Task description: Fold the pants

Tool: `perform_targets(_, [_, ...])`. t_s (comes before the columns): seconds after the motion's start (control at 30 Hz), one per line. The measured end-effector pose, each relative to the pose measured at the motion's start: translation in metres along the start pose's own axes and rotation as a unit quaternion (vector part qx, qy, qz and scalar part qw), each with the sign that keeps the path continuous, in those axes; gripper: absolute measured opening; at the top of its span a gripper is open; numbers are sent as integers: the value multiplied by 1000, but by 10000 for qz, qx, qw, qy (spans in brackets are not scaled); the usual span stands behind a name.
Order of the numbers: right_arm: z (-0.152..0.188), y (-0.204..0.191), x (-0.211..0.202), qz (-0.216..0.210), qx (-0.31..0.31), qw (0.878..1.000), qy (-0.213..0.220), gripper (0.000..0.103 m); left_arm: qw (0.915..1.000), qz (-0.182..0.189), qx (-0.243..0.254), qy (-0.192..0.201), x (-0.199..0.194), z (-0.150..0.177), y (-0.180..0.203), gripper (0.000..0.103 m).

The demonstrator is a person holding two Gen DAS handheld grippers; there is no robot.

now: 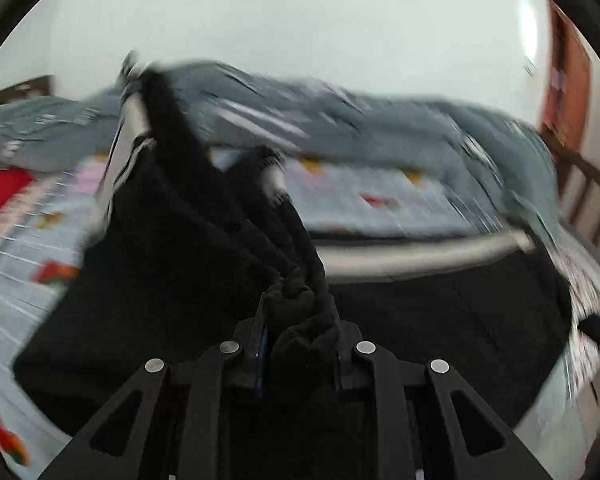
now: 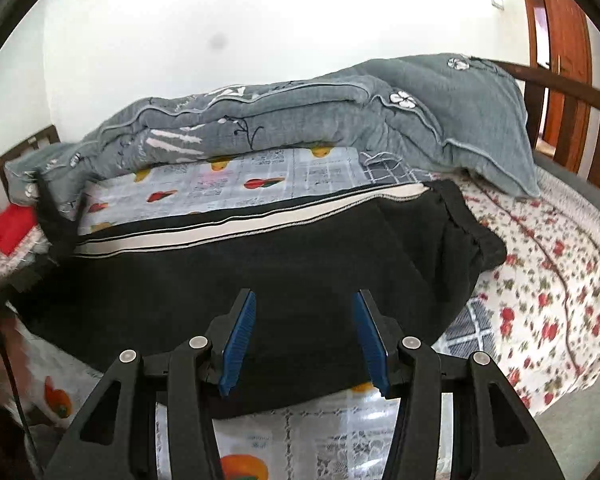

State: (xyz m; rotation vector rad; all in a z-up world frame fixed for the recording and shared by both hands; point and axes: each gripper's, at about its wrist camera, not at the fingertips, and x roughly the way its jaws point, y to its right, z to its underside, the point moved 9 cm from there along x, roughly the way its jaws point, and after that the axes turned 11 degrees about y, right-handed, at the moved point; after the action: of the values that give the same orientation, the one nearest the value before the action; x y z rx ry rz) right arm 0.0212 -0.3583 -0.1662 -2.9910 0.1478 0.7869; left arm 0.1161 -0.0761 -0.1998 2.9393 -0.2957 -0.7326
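Observation:
The black pants [image 2: 284,264] with white side stripes lie across the bed, waistband end at the right. My right gripper [image 2: 304,336] is open and empty, hovering just over the pants' near edge. In the blurred left wrist view, my left gripper [image 1: 300,344] is shut on a bunched end of the black pants [image 1: 172,240] and lifts it, so the cloth hangs up and to the left above the flat part of the pants [image 1: 440,312].
A grey quilt [image 2: 300,112] and grey pillow [image 2: 480,120] lie along the back of the bed. A patterned bedsheet [image 2: 240,180] and floral cover [image 2: 540,280] lie under the pants. A red item [image 2: 12,228] sits far left. A wooden bed rail [image 2: 572,112] stands right.

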Motion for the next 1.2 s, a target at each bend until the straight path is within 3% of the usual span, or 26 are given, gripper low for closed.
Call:
perform_targets(0.1, [11, 2, -3, -16, -27, 10000, -59, 50, 9981, 432, 108, -418, 11, 37, 47, 21])
perform_targets(0.2, [21, 2, 0, -45, -24, 9998, -167, 50, 9972, 212, 651, -311, 7, 50, 65, 21])
perform_targets(0.27, [27, -1, 1, -62, -33, 9997, -226, 50, 9958, 450, 666, -443, 3, 51, 67, 31])
perform_targets(0.33, [30, -6, 3, -127, -26, 9996, -256, 50, 9927, 1006, 274, -600, -8, 47, 59, 55])
perform_targets(0.37, [31, -12, 5, -203, -11, 9994, -270, 50, 9926, 1125, 63, -459, -20, 40, 48, 59])
perform_targets(0.43, [29, -24, 10, -343, 19, 9990, -291, 50, 9947, 1020, -30, -122, -39, 33, 25, 73])
perform_targets(0.5, [25, -41, 16, -537, 31, 9981, -314, 50, 9962, 849, -65, 154, -58, 26, -7, 77])
perform_targets(0.57, [22, -58, 21, -754, 63, 9966, -323, 50, 9989, 380, -58, 264, -67, 23, -43, 77])
perform_targets(0.67, [22, -94, 31, -1227, 180, 9913, -433, 50, 9992, -386, -75, 123, -79, 35, -106, 77])
perform_targets(0.83, [32, -153, 53, -1793, 245, 9806, -755, 50, 9956, -853, -289, -275, -89, 72, -169, 76])
perform_targets(0.9, [38, -167, 61, -1799, 242, 9796, -861, 49, 9952, -841, -340, -375, -92, 81, -180, 76])
perform_targets(1.0, [47, -182, 70, -1803, 147, 9784, -1005, 30, 9949, -908, -246, -353, -92, 87, -187, 77])
perform_targets(1.2, [39, -192, 66, -1649, -190, 9821, -893, 21, 9939, -1044, -119, -344, -76, 85, -184, 76])
